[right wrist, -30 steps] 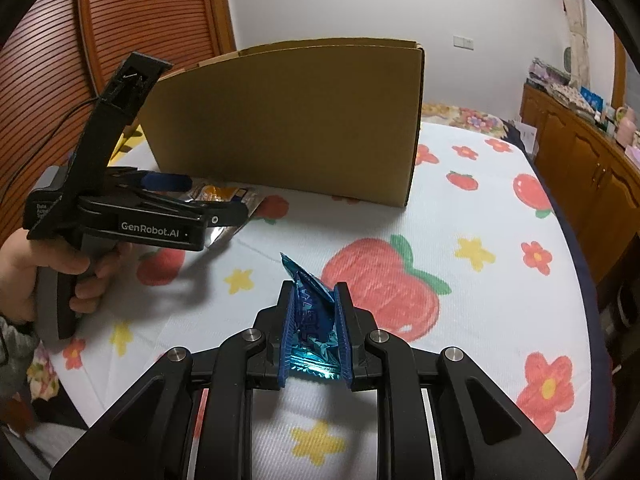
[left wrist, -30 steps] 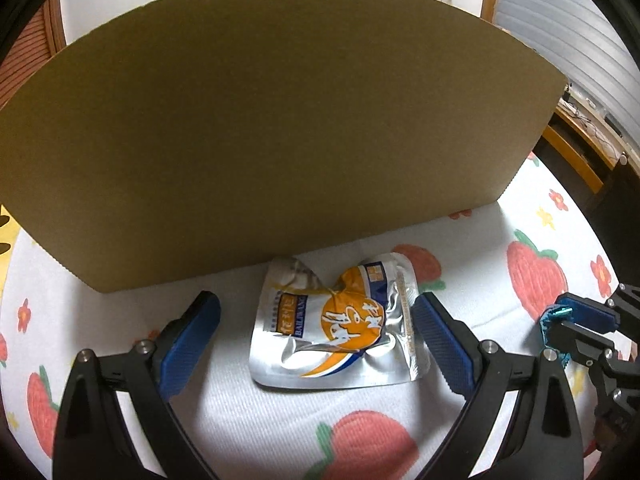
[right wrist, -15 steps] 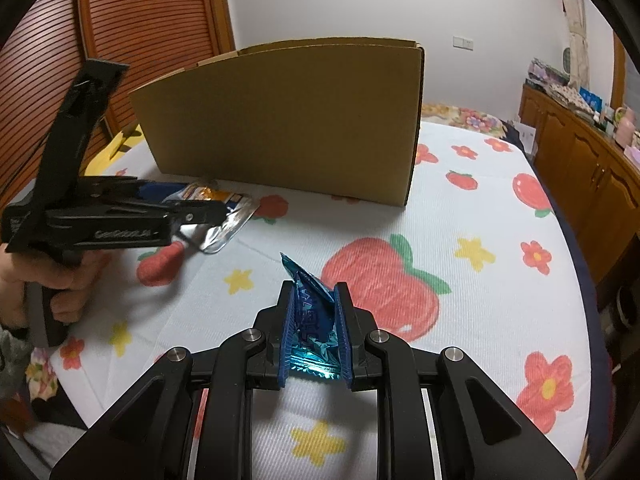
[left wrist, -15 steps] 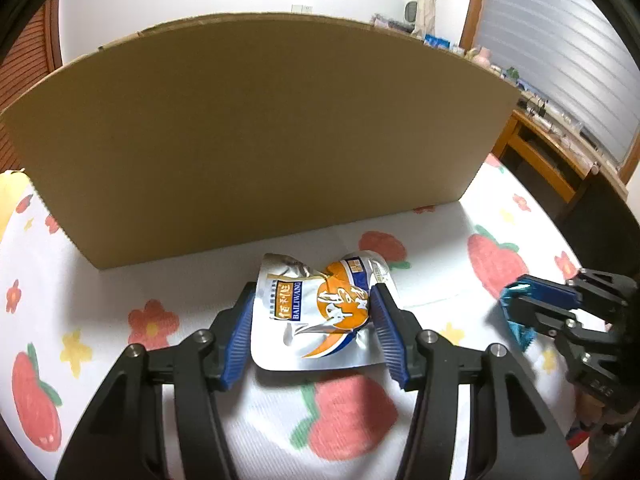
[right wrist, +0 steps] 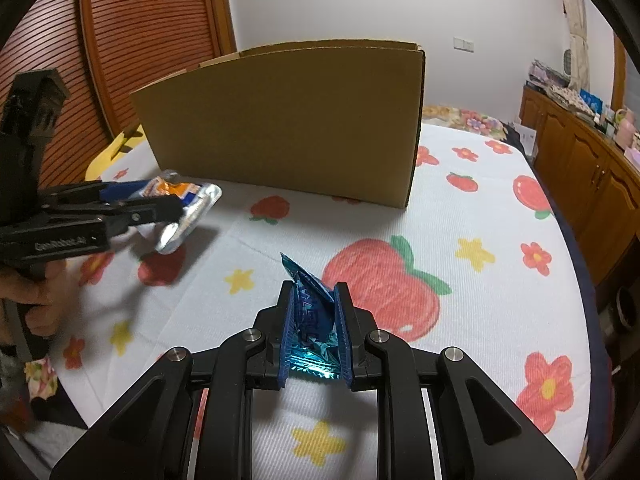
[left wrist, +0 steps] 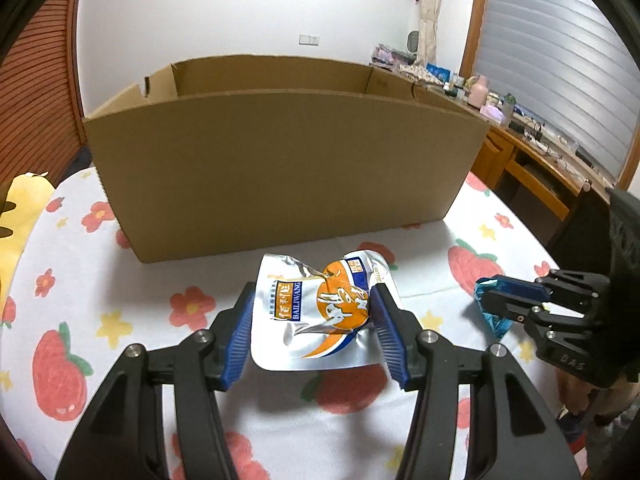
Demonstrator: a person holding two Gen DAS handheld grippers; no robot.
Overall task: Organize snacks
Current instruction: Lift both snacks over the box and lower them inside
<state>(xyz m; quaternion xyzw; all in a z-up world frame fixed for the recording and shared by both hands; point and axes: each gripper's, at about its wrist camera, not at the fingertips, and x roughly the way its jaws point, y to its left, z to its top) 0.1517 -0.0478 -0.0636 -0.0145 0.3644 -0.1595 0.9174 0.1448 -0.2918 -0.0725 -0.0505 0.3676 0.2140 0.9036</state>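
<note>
1. Open cardboard box (left wrist: 280,168) stands on the fruit-print tablecloth (right wrist: 460,208)
2. Left gripper (left wrist: 314,328) pinches the silver snack pouch (left wrist: 324,312), raised before the box
3. Right gripper (right wrist: 316,332) pinches a blue foil packet (right wrist: 310,320)

1. This is a room in a home, probably a bedroom or a living room.
2. The surface (right wrist: 460,208) has a white cloth with strawberries, flowers and stars.
3. At the right of the frame, a wooden sideboard (right wrist: 580,160) carries small household things.
4. At the upper left is a slatted wooden door (right wrist: 132,40).
5. At the upper right, a window blind (left wrist: 560,60) and a curtain (left wrist: 430,8) hang.
</note>
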